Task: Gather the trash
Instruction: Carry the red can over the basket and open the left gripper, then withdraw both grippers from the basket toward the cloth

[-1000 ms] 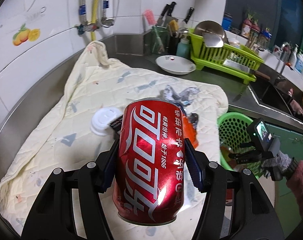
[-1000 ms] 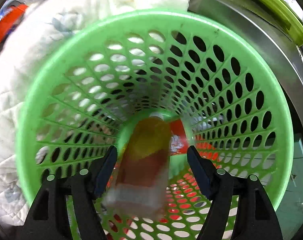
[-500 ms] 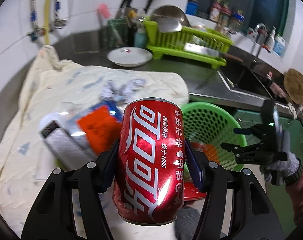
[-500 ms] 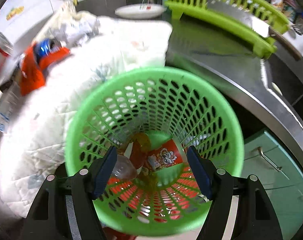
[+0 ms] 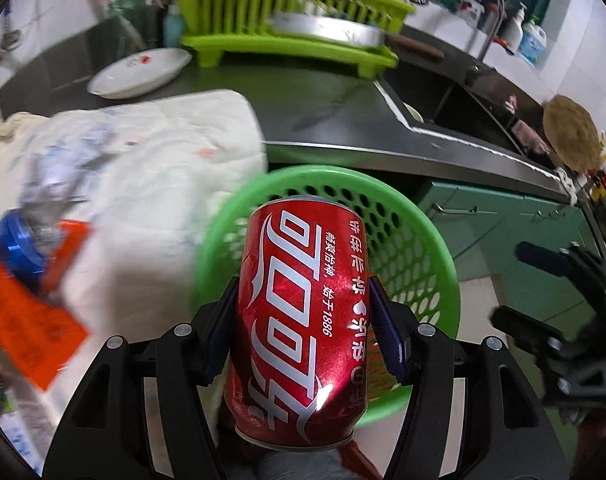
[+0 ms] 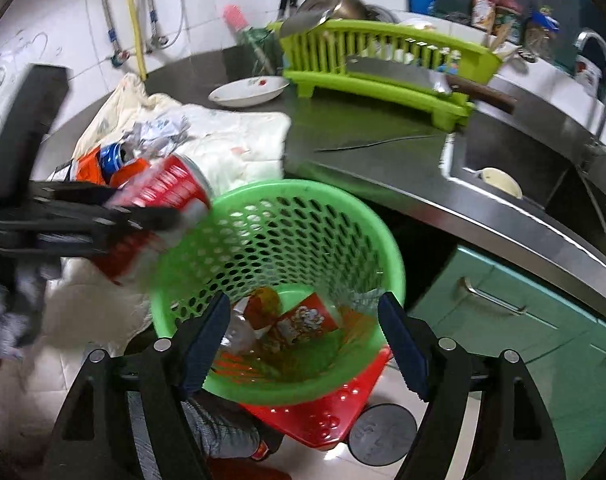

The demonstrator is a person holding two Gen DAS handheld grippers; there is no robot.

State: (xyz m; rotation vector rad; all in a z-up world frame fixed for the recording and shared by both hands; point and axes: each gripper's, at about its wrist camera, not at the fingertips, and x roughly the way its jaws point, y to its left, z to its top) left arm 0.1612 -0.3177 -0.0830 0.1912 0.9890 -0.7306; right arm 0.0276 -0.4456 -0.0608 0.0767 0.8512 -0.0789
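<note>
The left hand-held gripper (image 5: 303,330) is clamped on a red cola can (image 5: 303,320), its two pads pressed against the can's sides, and holds it over the near rim of the green perforated basket (image 5: 431,256), just beside the quilted cloth (image 5: 155,168) on the table (image 5: 335,120). The right hand-held gripper (image 6: 303,340) hangs above the same basket (image 6: 383,248) with its jaws spread wide and nothing between them. Inside the basket lie a red printed packet (image 6: 303,320) and a clear plastic bottle (image 6: 243,332).

The metal soda can (image 5: 303,320) is showing red with white script; the perforated plastic basket (image 6: 303,208) is showing green.
</note>
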